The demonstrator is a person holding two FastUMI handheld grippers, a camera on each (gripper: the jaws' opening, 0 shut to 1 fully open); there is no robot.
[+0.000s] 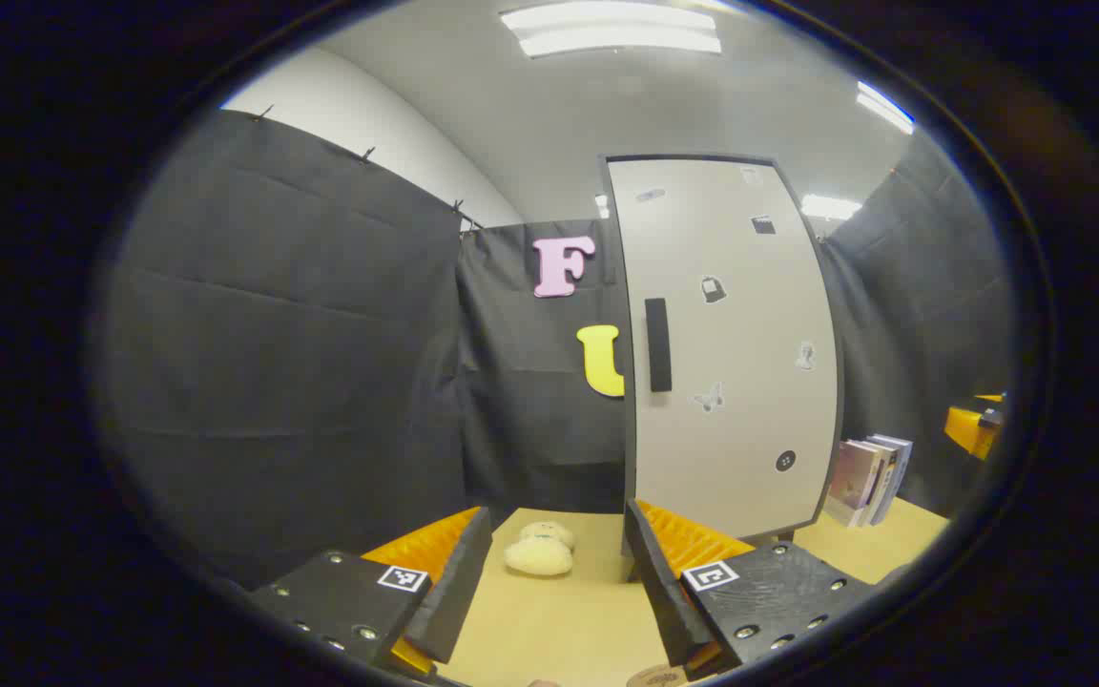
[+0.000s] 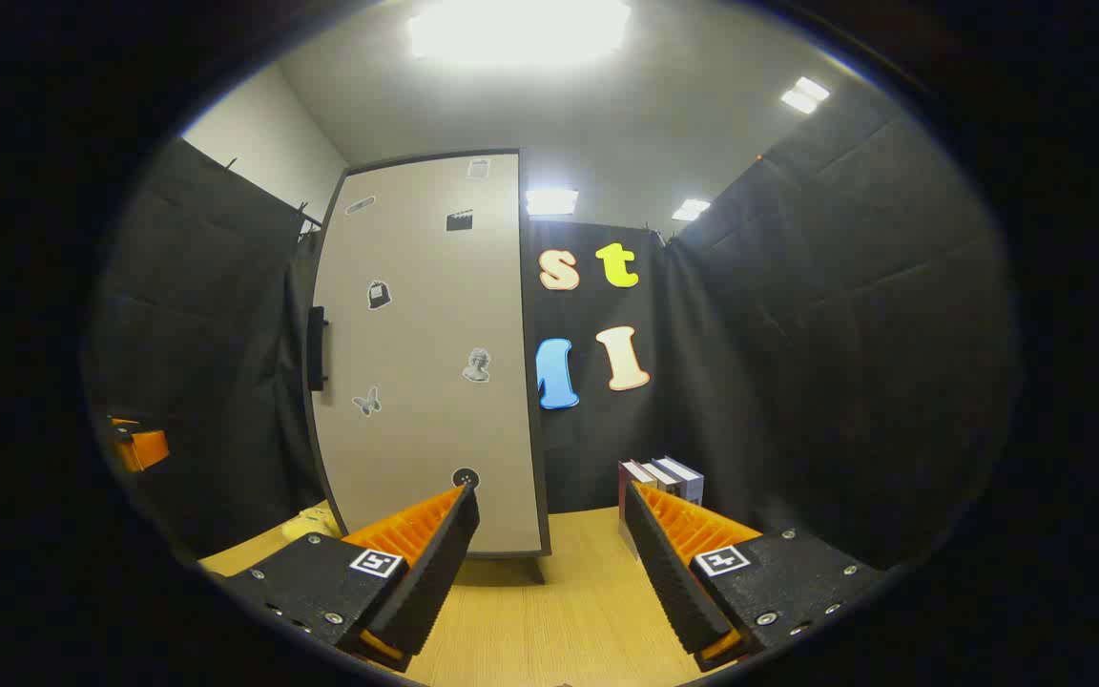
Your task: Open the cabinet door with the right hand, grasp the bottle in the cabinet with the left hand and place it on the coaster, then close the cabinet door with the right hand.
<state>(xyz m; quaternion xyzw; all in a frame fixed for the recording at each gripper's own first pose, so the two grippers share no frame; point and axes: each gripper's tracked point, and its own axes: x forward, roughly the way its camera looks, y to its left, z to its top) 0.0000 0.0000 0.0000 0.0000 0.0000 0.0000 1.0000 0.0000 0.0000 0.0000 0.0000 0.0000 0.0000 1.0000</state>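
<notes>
Cabinet door (image 1: 731,343) shut, so bottle inside is hidden; coaster (image 1: 656,676) cut off at bottom edge of left gripper view, barely legible; other gripper's tip at each view's edge, too small to read. Left gripper (image 1: 557,582) wide open, holds nothing, above the table (image 1: 549,630); door handle (image 1: 657,344) ahead, slightly right of it, well apart. Right gripper (image 2: 551,563) wide open, empty; door ahead-left of it, handle (image 2: 317,348) at door's left edge; books (image 2: 664,477) just behind its right finger; pale plush toy (image 1: 540,551) betw left fingers, farther off.
</notes>
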